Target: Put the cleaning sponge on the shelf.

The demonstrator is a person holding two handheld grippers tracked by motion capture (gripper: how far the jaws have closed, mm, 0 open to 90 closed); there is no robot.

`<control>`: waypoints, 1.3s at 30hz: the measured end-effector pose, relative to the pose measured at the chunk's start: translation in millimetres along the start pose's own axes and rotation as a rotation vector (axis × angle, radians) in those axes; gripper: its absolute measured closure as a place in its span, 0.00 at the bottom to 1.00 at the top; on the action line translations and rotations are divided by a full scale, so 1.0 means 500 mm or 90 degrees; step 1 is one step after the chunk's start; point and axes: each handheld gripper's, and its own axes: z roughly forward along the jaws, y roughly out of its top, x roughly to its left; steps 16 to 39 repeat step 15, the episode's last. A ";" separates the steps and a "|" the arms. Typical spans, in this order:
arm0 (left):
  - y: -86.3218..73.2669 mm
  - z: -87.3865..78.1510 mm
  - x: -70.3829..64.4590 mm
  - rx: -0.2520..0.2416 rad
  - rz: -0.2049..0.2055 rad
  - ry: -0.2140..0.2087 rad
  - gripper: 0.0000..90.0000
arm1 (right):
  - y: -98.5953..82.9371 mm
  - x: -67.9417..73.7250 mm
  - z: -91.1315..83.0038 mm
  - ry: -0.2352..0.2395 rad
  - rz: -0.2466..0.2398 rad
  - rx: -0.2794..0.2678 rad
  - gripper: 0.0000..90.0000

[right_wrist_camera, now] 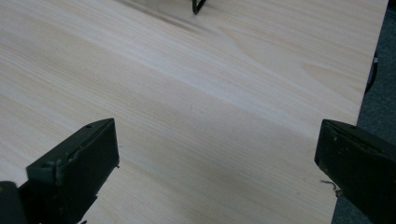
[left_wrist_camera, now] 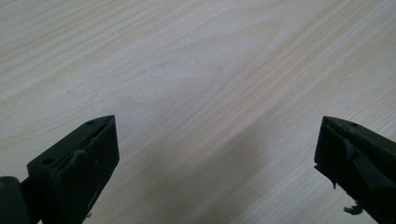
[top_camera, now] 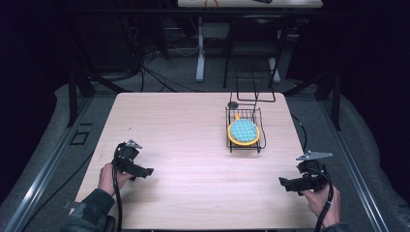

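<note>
Right now both of your grippers sit low over the table (top_camera: pixel 193 145) with jaws spread wide and nothing in them, left gripper (top_camera: pixel 145 171) and right gripper (top_camera: pixel 283 182) well apart from the wire rack (top_camera: pixel 231 126); the teal-and-yellow scrubber (top_camera: pixel 243 130) lies inside that rack; reach with the nearer right gripper, come from above, and pinch its rim clear of the wires; no brand, label or writing is legible anywhere.
</note>
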 end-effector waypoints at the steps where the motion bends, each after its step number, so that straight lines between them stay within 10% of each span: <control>1: 0.000 0.000 0.000 0.001 -0.001 0.000 0.00 | -0.001 -0.001 0.002 0.002 -0.001 0.008 0.00; 39: 0.004 0.003 0.001 0.003 0.004 -0.003 0.00 | -0.008 0.003 0.025 0.007 -0.020 0.046 0.00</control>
